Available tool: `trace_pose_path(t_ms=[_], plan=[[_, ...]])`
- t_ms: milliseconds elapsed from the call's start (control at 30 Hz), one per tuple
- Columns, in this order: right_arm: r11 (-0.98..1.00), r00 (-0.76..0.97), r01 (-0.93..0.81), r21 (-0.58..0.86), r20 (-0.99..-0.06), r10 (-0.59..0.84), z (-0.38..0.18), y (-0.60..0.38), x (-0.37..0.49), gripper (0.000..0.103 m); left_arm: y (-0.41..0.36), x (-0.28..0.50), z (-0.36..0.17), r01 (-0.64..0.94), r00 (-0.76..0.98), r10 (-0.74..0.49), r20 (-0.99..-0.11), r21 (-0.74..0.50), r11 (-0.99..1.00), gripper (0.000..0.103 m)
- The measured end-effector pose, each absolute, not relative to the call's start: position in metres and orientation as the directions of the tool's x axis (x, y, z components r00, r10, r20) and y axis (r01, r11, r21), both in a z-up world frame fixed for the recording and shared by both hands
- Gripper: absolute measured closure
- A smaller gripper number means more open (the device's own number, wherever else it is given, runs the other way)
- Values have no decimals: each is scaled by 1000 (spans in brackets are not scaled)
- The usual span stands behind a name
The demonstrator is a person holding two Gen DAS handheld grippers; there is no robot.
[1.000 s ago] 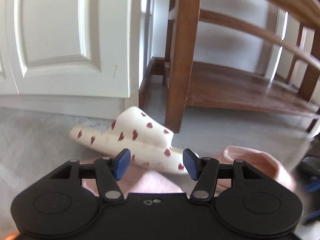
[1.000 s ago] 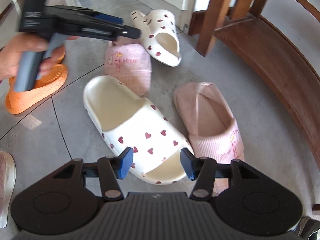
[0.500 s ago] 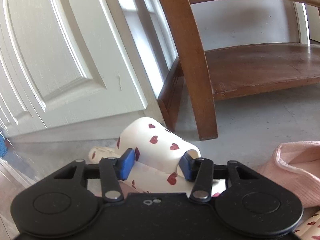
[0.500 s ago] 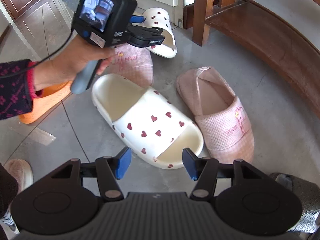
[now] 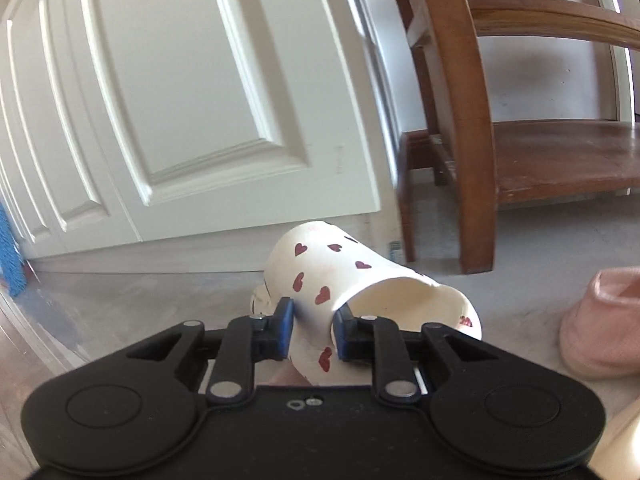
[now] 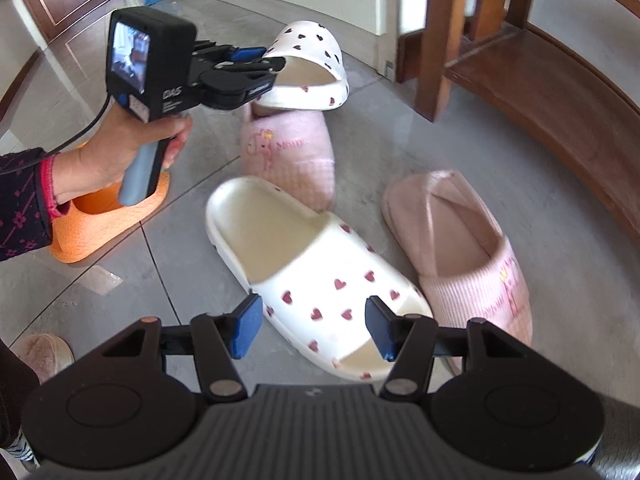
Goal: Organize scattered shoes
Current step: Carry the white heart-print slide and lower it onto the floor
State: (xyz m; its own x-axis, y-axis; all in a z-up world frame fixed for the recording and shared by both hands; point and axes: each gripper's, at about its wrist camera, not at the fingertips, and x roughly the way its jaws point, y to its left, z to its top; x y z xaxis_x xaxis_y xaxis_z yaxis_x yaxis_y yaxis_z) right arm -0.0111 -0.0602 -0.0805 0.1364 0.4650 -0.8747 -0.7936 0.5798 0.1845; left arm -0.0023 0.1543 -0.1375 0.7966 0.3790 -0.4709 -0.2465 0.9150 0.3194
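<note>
Two white slippers with red hearts lie on the grey floor. My left gripper (image 5: 313,330) is closing its jaws on the strap edge of the far one (image 5: 332,276), and the blue pads pinch that strap. In the right wrist view the left gripper (image 6: 276,62) holds this slipper (image 6: 308,80) with its heel resting on a pink slipper (image 6: 288,152). My right gripper (image 6: 314,330) hangs open just above the toe strap of the near heart slipper (image 6: 320,264), its pads apart from the strap. A second pink slipper (image 6: 460,240) lies to the right.
A wooden bench (image 6: 540,92) with a low shelf stands to the right, its leg close to the far slipper. A white door (image 5: 200,80) is behind. An orange slipper (image 6: 92,220) sits under the person's hand (image 6: 112,152). A fuzzy slipper (image 6: 40,352) lies at the lower left.
The left gripper's jaws narrowed from around the far heart slipper's strap to a pinch on its edge, and the slipper tipped up. The right gripper stayed open over the near slipper.
</note>
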Motion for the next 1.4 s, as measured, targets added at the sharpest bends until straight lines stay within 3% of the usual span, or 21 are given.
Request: trace_pose_path(t_ms=[533,967,1400], plan=[[515,110,-842,162,-882,458,-78,7,-17,42,267,-41,-136,-121,801,284,-528,322,939,85],[493,56,-854,168,-912,407,-91,48,-32,42,336,-43,-165,-210,706,378,-599,333,919,84],[512,62,-844,158,-920,387,-94,49,-28,42,338,-55,-179,-230,650,421,-632,365,902,76]])
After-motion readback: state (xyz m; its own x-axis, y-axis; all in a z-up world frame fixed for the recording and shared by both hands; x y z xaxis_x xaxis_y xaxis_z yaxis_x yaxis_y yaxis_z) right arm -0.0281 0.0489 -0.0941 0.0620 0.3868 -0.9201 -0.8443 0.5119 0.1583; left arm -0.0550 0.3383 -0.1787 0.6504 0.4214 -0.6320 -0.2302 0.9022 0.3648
